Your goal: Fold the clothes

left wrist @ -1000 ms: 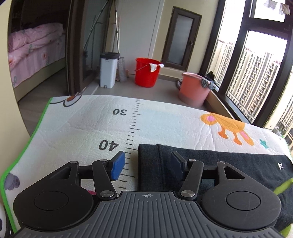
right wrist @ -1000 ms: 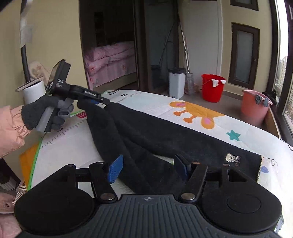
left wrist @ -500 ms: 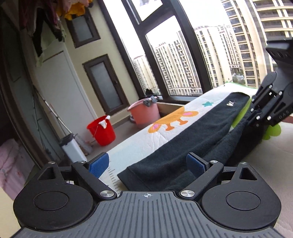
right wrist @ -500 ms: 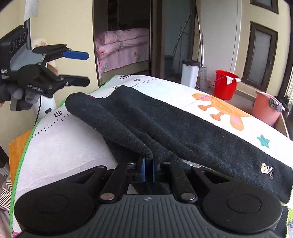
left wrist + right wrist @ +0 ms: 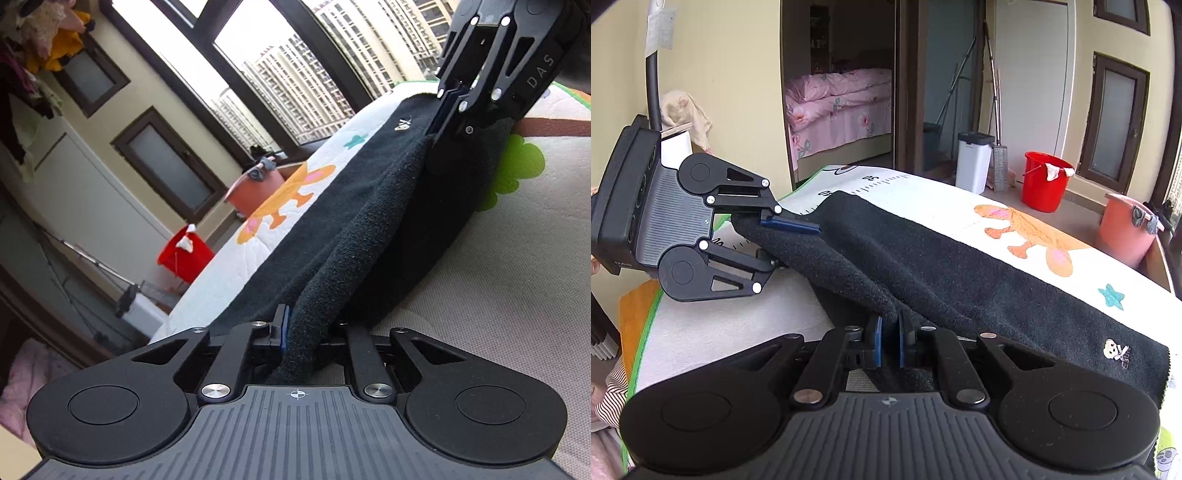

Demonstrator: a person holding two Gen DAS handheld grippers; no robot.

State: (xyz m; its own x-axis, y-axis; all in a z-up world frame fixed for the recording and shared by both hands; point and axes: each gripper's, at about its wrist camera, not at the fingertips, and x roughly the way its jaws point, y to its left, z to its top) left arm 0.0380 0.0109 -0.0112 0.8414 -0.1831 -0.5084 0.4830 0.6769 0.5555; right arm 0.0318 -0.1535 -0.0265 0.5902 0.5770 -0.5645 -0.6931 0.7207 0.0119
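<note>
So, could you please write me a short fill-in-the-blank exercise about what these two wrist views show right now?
1. Both claws are shut on the ____ towel.
2. The left claw grips the fold near the printed number ____ on the mat.
3. The right claw pinches a raised ____ of cloth.
4. The bucket by the door is ____.

Missing words: black; 30; fold; red

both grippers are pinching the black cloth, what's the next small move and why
Probably lift both ends and carry them toward the logo end. The left gripper and right gripper are each shut on the cloth, whose far half lies flat on the mat.
</note>
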